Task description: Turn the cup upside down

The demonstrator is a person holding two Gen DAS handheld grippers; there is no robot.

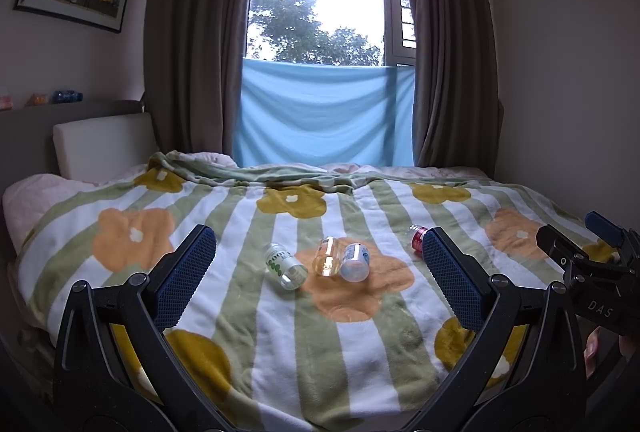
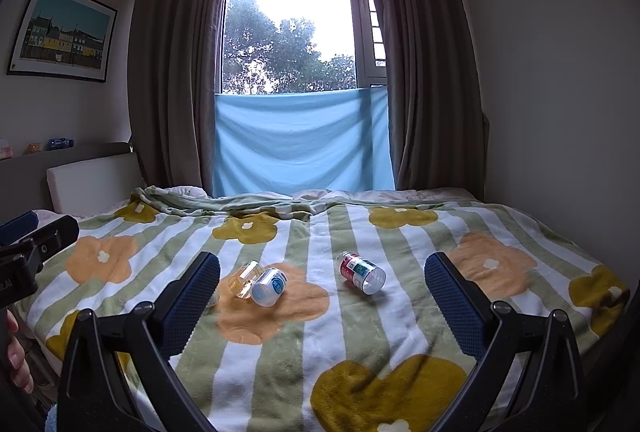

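Observation:
Several small clear cups lie on their sides on the flowered blanket (image 1: 320, 332). In the left wrist view a green-print cup (image 1: 285, 266), an amber cup (image 1: 328, 257) and a blue-print cup (image 1: 354, 262) lie between my fingers; a red-print cup (image 1: 417, 238) is partly hidden behind my right finger. In the right wrist view the amber cup (image 2: 245, 279), the blue-print cup (image 2: 269, 286) and the red-print cup (image 2: 362, 273) show. My left gripper (image 1: 318, 252) is open and empty, short of the cups. My right gripper (image 2: 322, 280) is open and empty, also short of them.
The bed blanket (image 2: 360, 344) fills the foreground. A white headboard cushion (image 1: 104, 146) stands at the left, curtains and a window with a blue cloth (image 1: 324, 112) behind. The other gripper shows at the right edge (image 1: 592, 272) and at the left edge (image 2: 28, 256).

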